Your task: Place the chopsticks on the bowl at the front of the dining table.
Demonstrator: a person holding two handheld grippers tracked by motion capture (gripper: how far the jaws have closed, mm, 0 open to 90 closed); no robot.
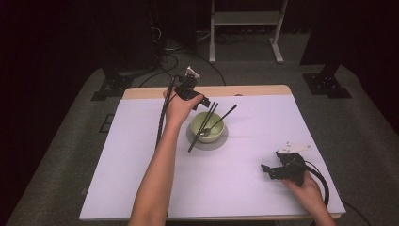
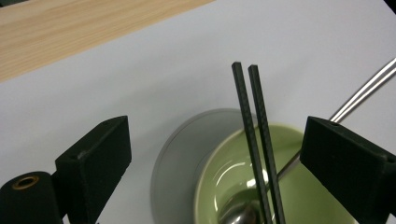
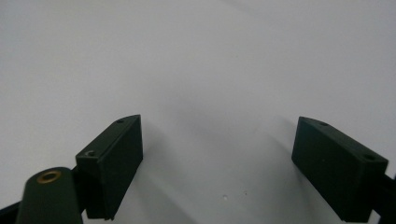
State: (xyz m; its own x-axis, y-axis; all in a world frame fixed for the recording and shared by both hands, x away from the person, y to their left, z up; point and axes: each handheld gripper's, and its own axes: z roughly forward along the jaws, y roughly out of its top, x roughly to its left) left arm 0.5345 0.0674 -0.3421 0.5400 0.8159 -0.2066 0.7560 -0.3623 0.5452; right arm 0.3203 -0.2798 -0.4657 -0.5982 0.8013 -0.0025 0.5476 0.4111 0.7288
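High view puts your left gripper [image 1: 201, 100] over the far-left rim of the green bowl [image 1: 207, 127], and your right gripper [image 1: 269, 170] low near the right front of the white sheet [image 1: 141, 155], well apart from the dishes. That split reads as one hand working and the other parked out of the way.

In the left gripper view your jaws stand spread wide, nothing between the pads, with the pair of black chopsticks [image 2: 256, 140] running up the gap between them. I judge you are lined up along the sticks to close on them, or have just let them go; the pictures cannot settle which. The sticks rest side by side across the bowl [image 2: 243, 177], one end over the rim and hanging past it, so the bowl edge props them.

The chopsticks are thin, square-edged and matt with a fine ribbed grain, which should give the pads some bite. The bowl is glossy, smooth glazed green, round, and sits on a dull grey round saucer [image 2: 187, 140]. A shiny metal spoon [image 2: 359, 95] leans in the bowl, handle out over the rim beside the sticks; it looks slick and could shift if nudged.

In the right gripper view your jaws are likewise spread, empty, over bare white sheet [image 3: 196, 70]
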